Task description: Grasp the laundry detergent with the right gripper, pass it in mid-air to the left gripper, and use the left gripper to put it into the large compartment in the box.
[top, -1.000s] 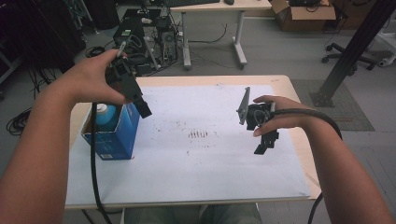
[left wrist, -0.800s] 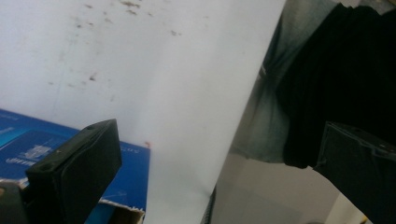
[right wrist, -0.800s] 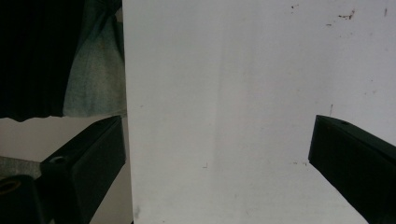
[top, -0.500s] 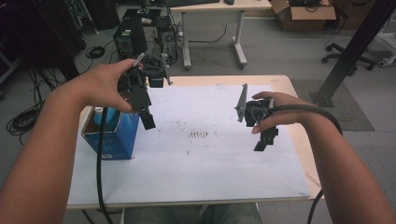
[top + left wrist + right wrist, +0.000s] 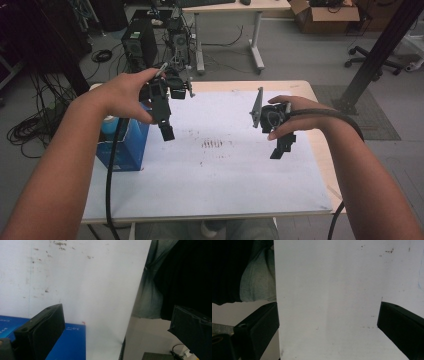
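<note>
1. Now our left claw (image 5: 167,131) has swung right, off the blue box (image 5: 122,142), and hangs above the white sheet (image 5: 225,175) just beside it.
2. Its jaws stand wide apart with nothing between them; in the left gripper view the box (image 5: 72,340) lies below the near jaw.
3. Our right claw (image 5: 282,147) has barely moved: it hovers over the sheet's right half, released too, bare paper (image 5: 329,302) between its jaws.
4. The box stands at the counter's (image 5: 320,150) left edge, with a blue-capped thing (image 5: 110,122) in it.
5. We judge the box left alone for now, nothing grasped.
</note>
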The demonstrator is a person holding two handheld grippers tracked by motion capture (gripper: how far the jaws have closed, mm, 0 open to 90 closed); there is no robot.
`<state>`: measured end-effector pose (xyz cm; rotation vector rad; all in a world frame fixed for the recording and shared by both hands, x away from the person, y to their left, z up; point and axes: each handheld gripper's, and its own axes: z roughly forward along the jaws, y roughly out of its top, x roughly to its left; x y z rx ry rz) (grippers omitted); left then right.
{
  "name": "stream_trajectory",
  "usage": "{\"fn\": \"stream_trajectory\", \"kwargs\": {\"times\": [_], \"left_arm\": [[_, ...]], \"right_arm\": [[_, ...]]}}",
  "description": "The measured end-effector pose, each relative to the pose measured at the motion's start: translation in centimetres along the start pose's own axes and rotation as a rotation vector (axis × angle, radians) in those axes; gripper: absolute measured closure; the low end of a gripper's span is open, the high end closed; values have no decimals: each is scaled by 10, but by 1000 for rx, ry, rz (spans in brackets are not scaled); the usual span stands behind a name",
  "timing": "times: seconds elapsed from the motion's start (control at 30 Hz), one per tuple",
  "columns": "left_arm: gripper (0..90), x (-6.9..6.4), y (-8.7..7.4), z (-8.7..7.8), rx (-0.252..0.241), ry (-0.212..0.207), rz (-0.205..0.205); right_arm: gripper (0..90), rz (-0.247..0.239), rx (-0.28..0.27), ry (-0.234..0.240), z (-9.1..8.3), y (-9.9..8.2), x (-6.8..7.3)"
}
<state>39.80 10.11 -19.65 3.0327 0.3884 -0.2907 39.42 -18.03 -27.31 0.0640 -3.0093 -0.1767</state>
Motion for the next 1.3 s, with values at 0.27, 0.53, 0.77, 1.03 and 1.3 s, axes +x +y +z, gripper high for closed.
{"fn": "stream_trajectory", "kwargs": {"times": [0.27,0.53,0.77,1.03,1.3], "left_arm": [[2,5,2,2,-6,1,-7],[2,5,4,3,-6,3,-10],[2,4,4,3,-12,7,-8],[2,5,3,3,-17,3,-6],[2,5,4,3,-22,3,-7]], "right_arm": [[40,6,-6,1,1,-4,-2],[43,6,-14,6,5,-5,-1],[41,4,-15,3,3,-6,0],[41,14,-14,8,4,-8,1],[43,14,-17,6,4,-9,2]]}}
